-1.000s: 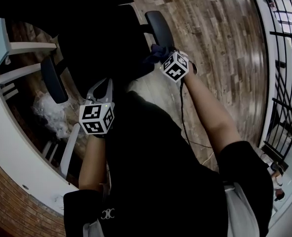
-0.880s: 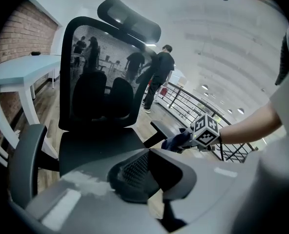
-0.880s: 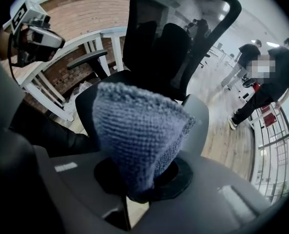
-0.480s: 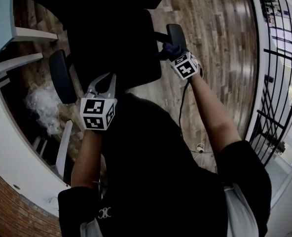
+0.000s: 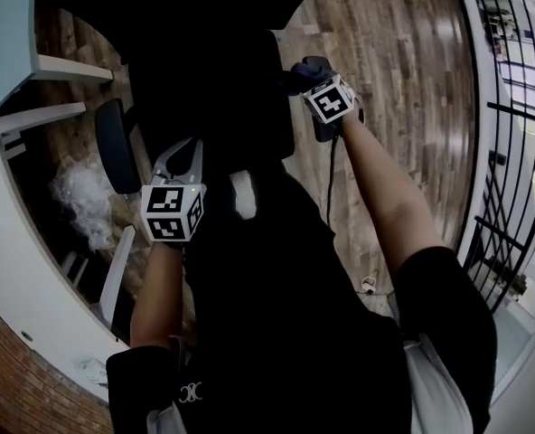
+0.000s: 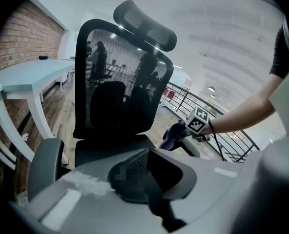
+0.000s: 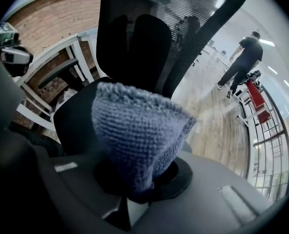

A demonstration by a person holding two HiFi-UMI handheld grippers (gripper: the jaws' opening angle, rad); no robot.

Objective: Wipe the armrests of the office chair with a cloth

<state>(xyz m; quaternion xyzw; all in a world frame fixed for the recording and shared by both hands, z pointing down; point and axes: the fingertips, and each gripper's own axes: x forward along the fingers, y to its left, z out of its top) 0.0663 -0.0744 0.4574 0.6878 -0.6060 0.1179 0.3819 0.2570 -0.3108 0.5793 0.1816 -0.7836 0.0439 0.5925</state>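
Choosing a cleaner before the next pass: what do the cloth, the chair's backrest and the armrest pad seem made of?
Cloth: blue-grey knitted or microfibre textile, matte; looped texture shows. Backrest: black see-through mesh in a smooth, probably plastic frame; the background shows through. Armrest pad: dark grey, smooth, faint sheen, likely moulded plastic or foam; unclear which.

Office chair [image 6: 120,82]: backrest of black open-weave mesh, see-through; armrest pad [image 5: 116,145] smooth, matt, dark. Cloth [image 7: 139,140] in front of the chair's backrest: blue-grey, coarse knitted texture. Floor [image 5: 385,52] beneath the chair: wood-look planks, glossy sheen. Wall [image 6: 17,48] left of the chair: rough red brick.
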